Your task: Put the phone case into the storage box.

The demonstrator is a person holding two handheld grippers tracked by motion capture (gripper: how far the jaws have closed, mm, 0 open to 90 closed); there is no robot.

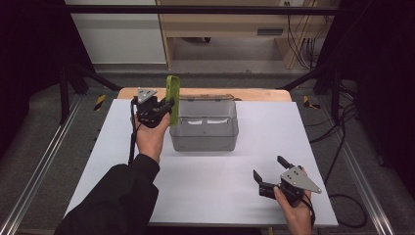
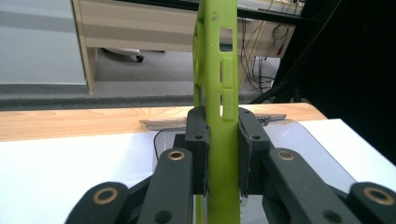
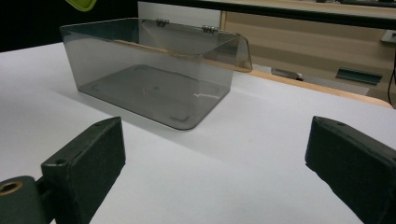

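two grippers: left gripper (image 1: 164,108) jaws clenched on green case (image 1: 172,98) beside clear box (image 1: 204,128), right gripper (image 1: 270,175) jaws released.

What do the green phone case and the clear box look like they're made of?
Green phone case: probably soft silicone or rubbery plastic; matte, with moulded cut-outs and rounded edges. Clear box: likely hard smoke-tinted plastic such as acrylic; see-through, glossy reflections, small metal hinges on the lid.
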